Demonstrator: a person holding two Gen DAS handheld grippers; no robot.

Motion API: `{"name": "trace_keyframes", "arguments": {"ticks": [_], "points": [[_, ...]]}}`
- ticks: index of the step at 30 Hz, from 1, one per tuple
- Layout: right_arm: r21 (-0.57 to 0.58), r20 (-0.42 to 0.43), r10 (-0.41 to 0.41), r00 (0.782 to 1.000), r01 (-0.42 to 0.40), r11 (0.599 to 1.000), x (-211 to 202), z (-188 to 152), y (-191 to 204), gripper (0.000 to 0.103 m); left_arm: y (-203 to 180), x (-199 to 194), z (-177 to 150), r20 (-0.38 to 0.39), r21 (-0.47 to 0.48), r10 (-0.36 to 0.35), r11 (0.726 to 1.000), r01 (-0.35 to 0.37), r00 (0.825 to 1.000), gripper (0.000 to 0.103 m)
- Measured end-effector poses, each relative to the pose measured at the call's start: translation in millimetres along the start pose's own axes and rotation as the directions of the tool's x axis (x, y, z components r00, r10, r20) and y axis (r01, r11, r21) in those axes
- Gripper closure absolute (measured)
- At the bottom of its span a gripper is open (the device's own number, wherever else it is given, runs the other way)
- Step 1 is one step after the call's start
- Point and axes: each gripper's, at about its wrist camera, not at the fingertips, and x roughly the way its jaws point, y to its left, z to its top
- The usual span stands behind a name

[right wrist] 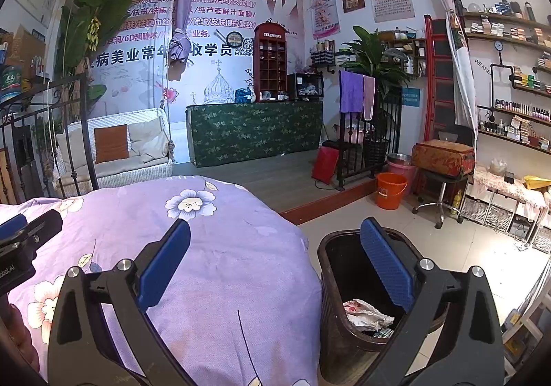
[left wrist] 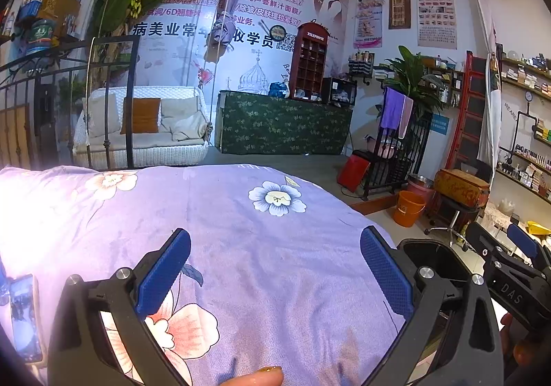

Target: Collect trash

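A dark brown trash bin (right wrist: 330,286) stands on the floor to the right of the bed; crumpled white paper trash (right wrist: 368,313) lies inside it. Its rim also shows in the left wrist view (left wrist: 430,248). My left gripper (left wrist: 275,268) is open and empty above the purple floral bedspread (left wrist: 241,231). My right gripper (right wrist: 275,265) is open and empty, spanning the bed's right edge and the bin, with its right finger over the bin's opening. The right gripper also shows at the right edge of the left wrist view (left wrist: 516,265).
A phone (left wrist: 24,310) lies on the bed at the far left. An orange bucket (right wrist: 391,191), a stool with a red case (right wrist: 442,158) and low shelves (right wrist: 499,206) stand on the floor to the right. A raised platform holds a wicker sofa (right wrist: 117,151) and a green-covered counter (right wrist: 255,131).
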Motion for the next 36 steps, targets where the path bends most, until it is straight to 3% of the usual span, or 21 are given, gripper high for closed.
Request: {"name": "trace_keyframes", "arguments": {"ticks": [36], "points": [[0.017,-0.019,-0.002,1.0,0.002,1.0,8.2,-9.1,0.5,0.006,4.0,1.1,3.7,-0.008,0.008,0.0,1.0,0.0,1.0,0.006]]}}
